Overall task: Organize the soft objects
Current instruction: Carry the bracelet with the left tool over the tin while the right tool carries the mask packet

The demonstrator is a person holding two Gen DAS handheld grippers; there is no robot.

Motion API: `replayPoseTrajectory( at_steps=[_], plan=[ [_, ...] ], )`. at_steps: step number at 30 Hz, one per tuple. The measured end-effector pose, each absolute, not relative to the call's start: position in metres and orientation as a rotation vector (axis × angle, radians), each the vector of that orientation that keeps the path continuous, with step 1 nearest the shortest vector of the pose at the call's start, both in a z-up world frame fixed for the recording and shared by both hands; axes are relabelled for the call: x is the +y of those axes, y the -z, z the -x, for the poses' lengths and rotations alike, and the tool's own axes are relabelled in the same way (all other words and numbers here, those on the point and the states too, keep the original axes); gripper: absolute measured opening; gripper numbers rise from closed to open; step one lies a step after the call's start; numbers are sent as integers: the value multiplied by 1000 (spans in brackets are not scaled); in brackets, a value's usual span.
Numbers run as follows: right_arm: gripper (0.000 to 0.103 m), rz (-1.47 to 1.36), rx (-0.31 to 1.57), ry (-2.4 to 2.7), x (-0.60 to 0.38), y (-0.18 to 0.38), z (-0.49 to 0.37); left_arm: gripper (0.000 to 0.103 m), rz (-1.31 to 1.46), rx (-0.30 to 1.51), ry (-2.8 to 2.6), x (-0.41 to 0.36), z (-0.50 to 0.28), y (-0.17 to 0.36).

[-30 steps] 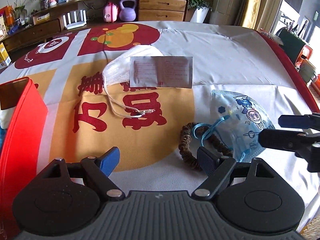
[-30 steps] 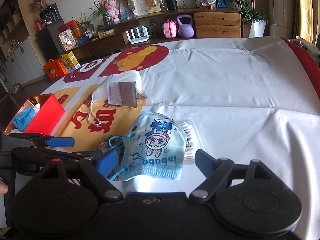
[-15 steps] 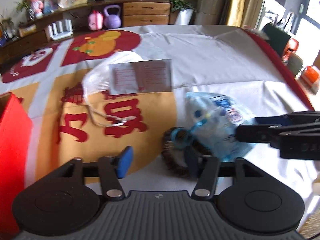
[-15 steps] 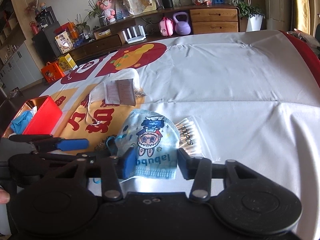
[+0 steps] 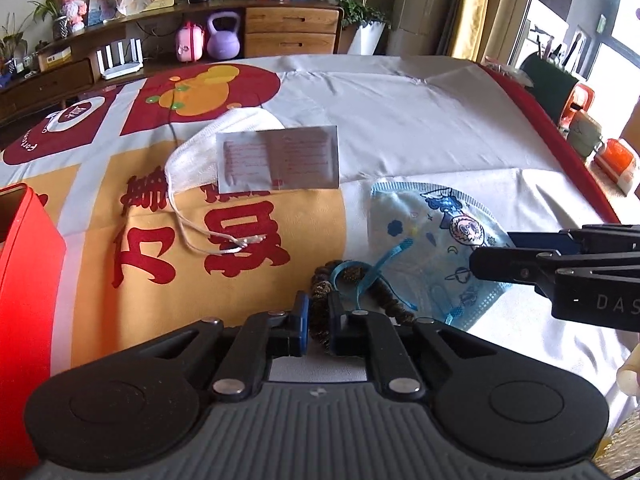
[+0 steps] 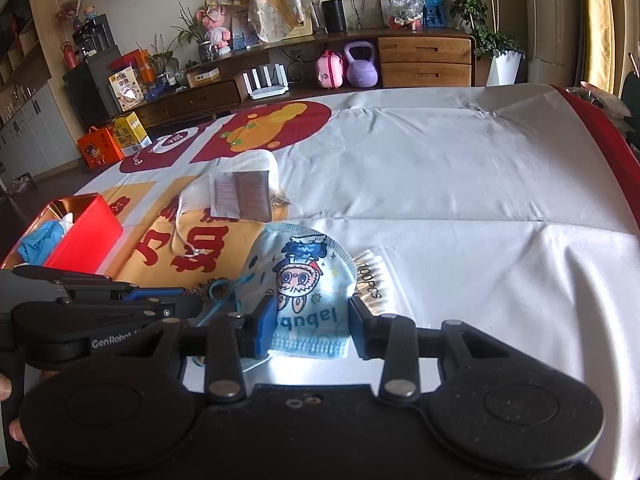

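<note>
A brown beaded hair tie [image 5: 320, 304] lies on the printed cloth; my left gripper [image 5: 318, 326] is shut on its near edge. A blue cartoon face mask [image 5: 432, 240] lies just right of it, its blue ear loop across the tie. In the right wrist view the mask [image 6: 300, 280] sits between my right gripper's [image 6: 312, 328] jaws, which stand partly closed around its lower edge. A white mask [image 5: 208, 152] with a loose strap lies farther back, under a printed paper packet [image 5: 278, 158]. A red box [image 6: 80, 232] at the left holds blue soft items.
A pack of cotton swabs [image 6: 374, 276] lies partly under the blue mask. The red box wall [image 5: 24, 280] stands close on the left. A sideboard with a purple kettlebell [image 5: 223, 36] lies beyond the table. The table's red edge [image 5: 560, 140] runs along the right.
My left gripper moved right and forward and closed on the hair tie. My right gripper moved forward over the blue mask and its jaws narrowed around it.
</note>
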State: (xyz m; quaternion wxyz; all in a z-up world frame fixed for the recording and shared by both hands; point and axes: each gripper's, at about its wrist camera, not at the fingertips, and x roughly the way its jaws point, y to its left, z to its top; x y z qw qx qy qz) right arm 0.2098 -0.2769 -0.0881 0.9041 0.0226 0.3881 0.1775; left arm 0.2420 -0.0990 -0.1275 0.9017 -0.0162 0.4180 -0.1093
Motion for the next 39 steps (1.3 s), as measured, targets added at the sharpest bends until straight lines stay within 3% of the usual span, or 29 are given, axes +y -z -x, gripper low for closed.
replayPoseTrajectory(
  at_steps=[39],
  plan=[
    [38,-6,692,-519,-216,-4,-153,9,230,743,138,17,-167,26]
  ],
)
